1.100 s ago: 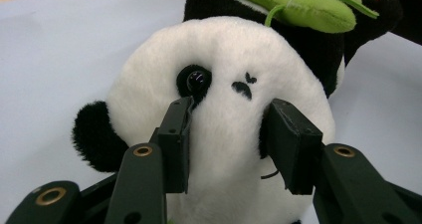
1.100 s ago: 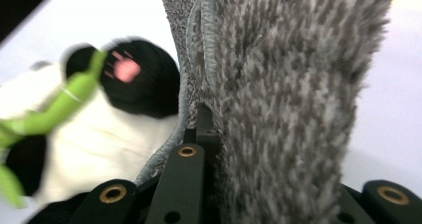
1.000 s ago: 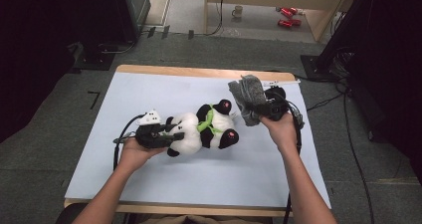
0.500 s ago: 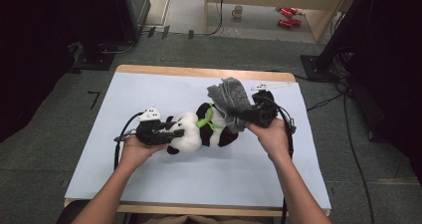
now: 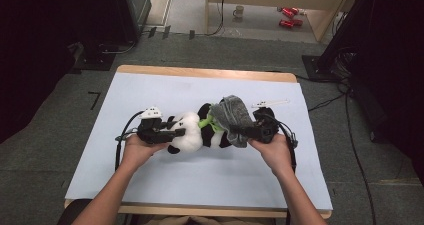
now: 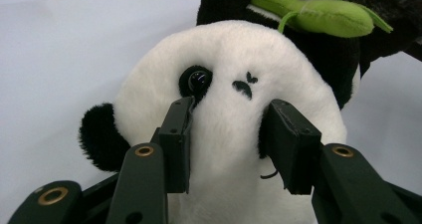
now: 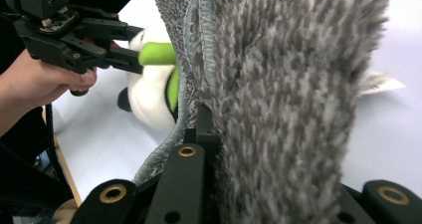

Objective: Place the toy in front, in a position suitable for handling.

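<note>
A plush panda (image 5: 192, 134) is lying on its side at the middle of the white-covered desk (image 5: 150, 85). The left gripper (image 6: 226, 134) is clenching its fingers (image 6: 176, 139) on the panda's white head. The right gripper (image 5: 257, 130) is grasping a grey towel (image 7: 293, 84), which is draping over the panda's black body and green bamboo (image 6: 318, 15).

My black fingers (image 6: 179, 139) frame a white-and-black panda (image 6: 234, 134) with a lime-green leaf (image 6: 318, 12) at the upper right. The towel (image 7: 293, 84) is mottled grey. The desk (image 5: 165, 90) is pale blue, edged in light wood. Two red cans (image 5: 287, 16) lie at the top.
</note>
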`<state>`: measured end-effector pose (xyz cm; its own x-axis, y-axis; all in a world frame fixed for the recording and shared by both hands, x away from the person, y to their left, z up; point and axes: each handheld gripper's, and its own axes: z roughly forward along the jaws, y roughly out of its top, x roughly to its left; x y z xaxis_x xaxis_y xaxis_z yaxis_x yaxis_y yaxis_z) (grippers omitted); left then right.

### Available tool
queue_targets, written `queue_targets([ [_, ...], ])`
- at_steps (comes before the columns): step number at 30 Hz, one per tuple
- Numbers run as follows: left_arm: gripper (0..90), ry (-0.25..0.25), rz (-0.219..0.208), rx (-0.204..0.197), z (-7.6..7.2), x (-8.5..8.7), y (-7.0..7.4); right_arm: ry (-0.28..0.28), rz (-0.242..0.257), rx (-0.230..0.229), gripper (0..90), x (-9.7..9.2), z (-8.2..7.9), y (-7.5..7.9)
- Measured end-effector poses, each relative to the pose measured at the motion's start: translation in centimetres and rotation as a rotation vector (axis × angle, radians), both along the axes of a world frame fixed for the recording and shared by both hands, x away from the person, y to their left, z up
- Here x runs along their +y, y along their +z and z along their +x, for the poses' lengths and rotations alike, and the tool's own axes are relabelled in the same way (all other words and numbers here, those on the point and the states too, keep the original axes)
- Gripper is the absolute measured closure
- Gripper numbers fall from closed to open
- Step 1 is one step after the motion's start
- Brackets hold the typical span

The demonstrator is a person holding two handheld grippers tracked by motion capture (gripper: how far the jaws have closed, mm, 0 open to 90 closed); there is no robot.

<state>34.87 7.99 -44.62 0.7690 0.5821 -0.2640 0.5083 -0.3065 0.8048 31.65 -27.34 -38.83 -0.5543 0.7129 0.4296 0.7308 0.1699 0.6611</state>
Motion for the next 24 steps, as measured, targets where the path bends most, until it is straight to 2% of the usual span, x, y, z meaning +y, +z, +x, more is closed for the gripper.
queue_targets([
  [3,56.1,0.001,-0.001,0.001,0.0,0.0,0.0,-0.016,-0.024,-0.016,80.6,-0.8,-0.6,-0.5],
  [6,56.1,0.0,-0.002,0.003,0.0,0.0,0.0,-0.037,-0.027,-0.014,80.6,-1.5,-1.1,-1.0],
  [11,55.9,0.008,-0.015,0.015,0.3,0.2,0.0,-0.089,-0.058,0.016,80.6,-3.2,-1.3,-2.1],
  [14,55.7,0.009,-0.018,0.016,0.3,0.2,0.0,-0.109,-0.056,0.026,80.6,-4.0,-1.4,-2.4],
  [17,55.7,0.009,-0.016,0.016,0.3,0.2,0.0,-0.126,-0.035,0.005,80.6,-4.4,-1.5,-1.8],
  [20,55.7,0.011,-0.014,0.014,0.2,0.2,0.0,-0.132,0.001,-0.037,80.6,-4.5,-1.7,-0.3],
  [24,55.6,0.012,-0.01,0.008,0.0,0.1,0.0,-0.109,0.025,-0.084,80.5,-3.6,-1.8,1.6],
])
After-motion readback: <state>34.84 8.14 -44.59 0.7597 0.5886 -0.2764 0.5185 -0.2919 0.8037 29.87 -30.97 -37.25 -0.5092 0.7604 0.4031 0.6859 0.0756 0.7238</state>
